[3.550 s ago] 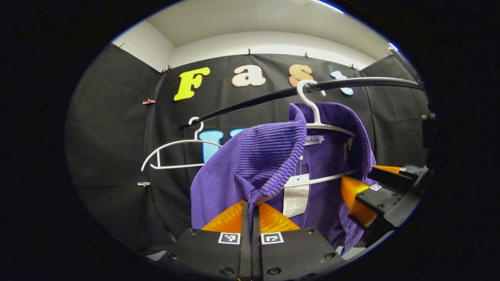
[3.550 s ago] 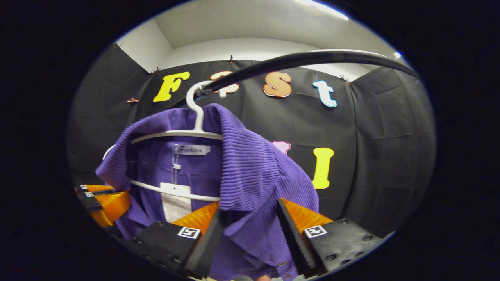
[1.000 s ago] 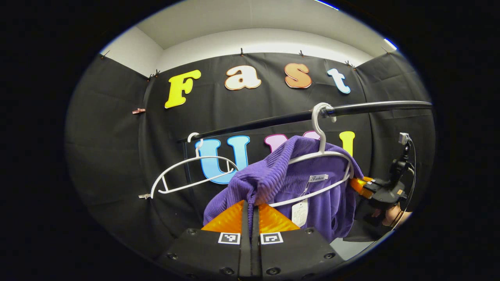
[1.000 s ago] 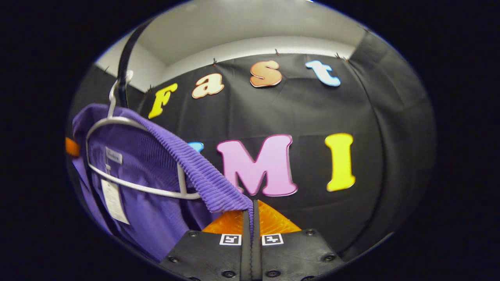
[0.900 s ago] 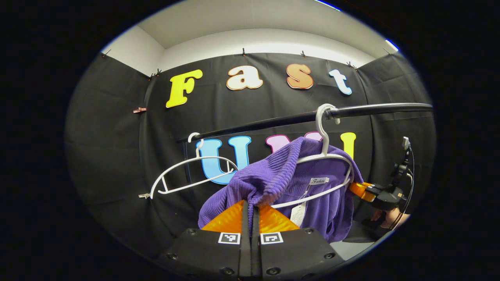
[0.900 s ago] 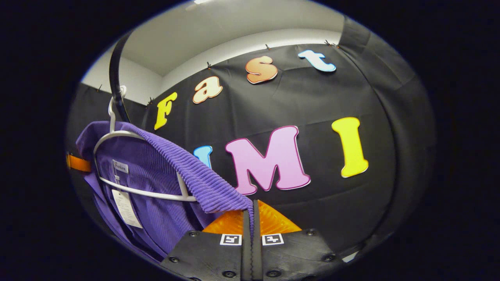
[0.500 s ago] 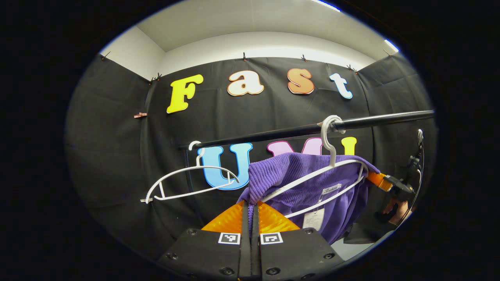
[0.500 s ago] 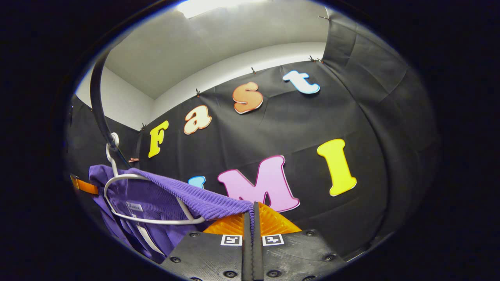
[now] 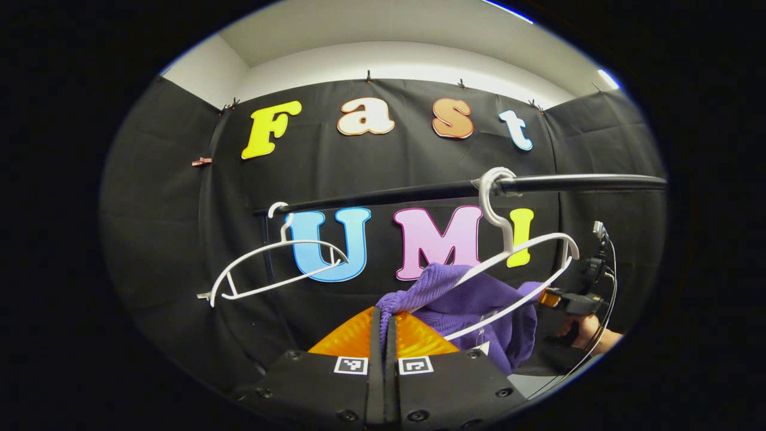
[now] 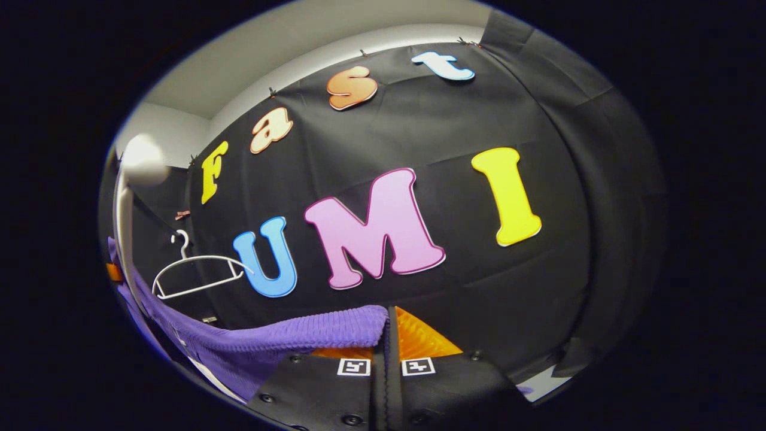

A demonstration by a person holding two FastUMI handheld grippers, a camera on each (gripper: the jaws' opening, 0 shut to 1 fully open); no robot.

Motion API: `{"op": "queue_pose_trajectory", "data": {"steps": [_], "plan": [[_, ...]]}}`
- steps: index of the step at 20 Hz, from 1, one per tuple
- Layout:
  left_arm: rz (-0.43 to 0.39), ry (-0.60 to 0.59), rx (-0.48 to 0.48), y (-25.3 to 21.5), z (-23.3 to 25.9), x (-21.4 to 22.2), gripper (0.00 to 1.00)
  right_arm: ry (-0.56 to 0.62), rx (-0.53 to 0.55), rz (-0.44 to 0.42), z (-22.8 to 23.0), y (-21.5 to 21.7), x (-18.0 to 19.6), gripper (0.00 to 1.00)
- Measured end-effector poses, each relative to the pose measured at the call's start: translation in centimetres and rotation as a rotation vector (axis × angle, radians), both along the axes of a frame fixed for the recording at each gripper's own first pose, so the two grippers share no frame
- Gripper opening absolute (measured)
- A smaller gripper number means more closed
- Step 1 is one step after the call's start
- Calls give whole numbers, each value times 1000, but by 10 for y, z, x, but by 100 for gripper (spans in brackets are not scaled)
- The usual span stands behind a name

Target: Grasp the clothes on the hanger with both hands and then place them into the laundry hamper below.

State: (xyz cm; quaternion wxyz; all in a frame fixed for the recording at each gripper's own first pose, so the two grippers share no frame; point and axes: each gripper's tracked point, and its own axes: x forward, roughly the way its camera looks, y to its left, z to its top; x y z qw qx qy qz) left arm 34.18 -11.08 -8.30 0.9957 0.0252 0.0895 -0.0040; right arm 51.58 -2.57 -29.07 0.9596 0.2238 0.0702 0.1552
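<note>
The purple ribbed garment (image 9: 479, 302) hangs bunched below the top arm of a tilted white hanger (image 9: 538, 242), whose lower bar still crosses the cloth. That hanger's hook sits on the black rail (image 9: 407, 193). My left gripper (image 9: 383, 312) is shut on one edge of the garment. In the left gripper view the right gripper (image 9: 553, 296) is at the far right, held by a hand (image 9: 589, 330). In the right gripper view my right gripper (image 10: 387, 317) is shut on the garment (image 10: 269, 344), which stretches away to the left.
An empty white hanger (image 9: 269, 269) hangs on the rail's left end and is also in the right gripper view (image 10: 191, 270). A blurred white hanger part (image 10: 122, 209) is close at that view's left edge. A pale floor patch (image 9: 526, 383) lies low right.
Both grippers have pulled the garment down; it has slid off the hanger's shoulders, leaving the top arm bare and the hanger tilted. The right gripper has swung away from the hanger.
</note>
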Motion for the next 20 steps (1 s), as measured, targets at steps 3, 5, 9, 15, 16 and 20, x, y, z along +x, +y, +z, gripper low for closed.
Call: {"op": "queue_pose_trajectory", "data": {"steps": [3, 5, 9, 15, 16, 20], "plan": [[43, 33, -10, 21, -14, -4, 5, 25, 16, 73, -11, 29, -40, 5], [101, 35, 27, 50, -20, -11, 5, 40, 40, 111, -10, 41, -66, 5], [190, 107, 20, 98, -53, -29, 5, 46, -3, 155, -6, 60, -109, 4], [158, 210, -39, 94, -103, -57, 5, 116, -30, 160, -7, 80, -175, 5], [142, 225, -43, 88, -110, -62, 4, 126, -33, 163, -4, 84, -186, 5], [46, 293, -71, 49, -135, -82, 5, 172, -44, 176, 10, 102, -226, 4]]}}
